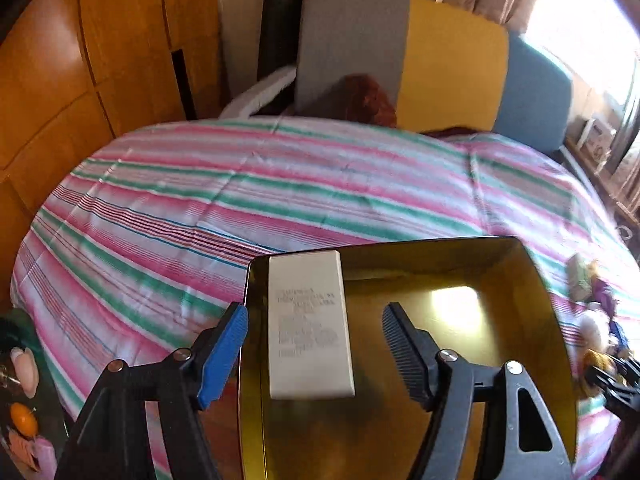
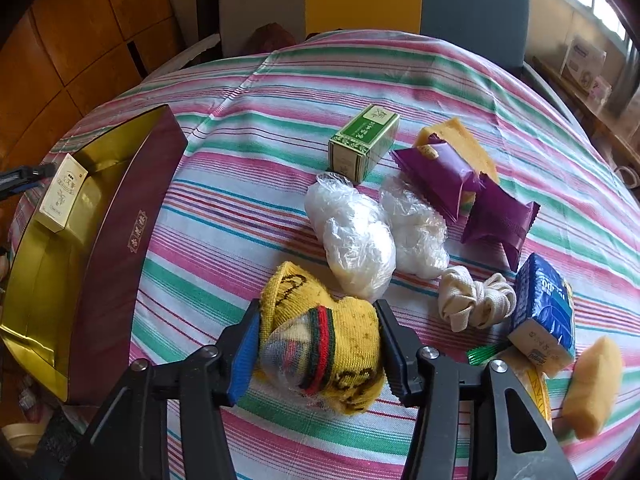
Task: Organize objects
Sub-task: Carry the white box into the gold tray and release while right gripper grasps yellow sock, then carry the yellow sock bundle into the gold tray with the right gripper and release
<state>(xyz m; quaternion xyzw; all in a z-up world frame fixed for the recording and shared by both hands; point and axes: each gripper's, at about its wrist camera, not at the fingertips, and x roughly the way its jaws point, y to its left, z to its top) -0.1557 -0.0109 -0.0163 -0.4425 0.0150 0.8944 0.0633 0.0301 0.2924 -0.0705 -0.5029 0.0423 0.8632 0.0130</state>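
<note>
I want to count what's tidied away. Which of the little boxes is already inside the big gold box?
The white box. It lies in the big gold box, while the green box and the blue box sit on the striped cloth.

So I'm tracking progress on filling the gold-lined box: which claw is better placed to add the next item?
The right claw: its pads press on the rolled yellow knitted sock. The left claw stands open over the white carton, which already lies in the gold-lined box.

two wrist fisheyes, both tilted down over the striped bedspread [image 1: 280, 184]

left view sits close above the gold-lined box [image 1: 500, 280]; right view looks from farther right, sharing that box [image 2: 120, 240] and the white carton [image 2: 62, 192].
</note>
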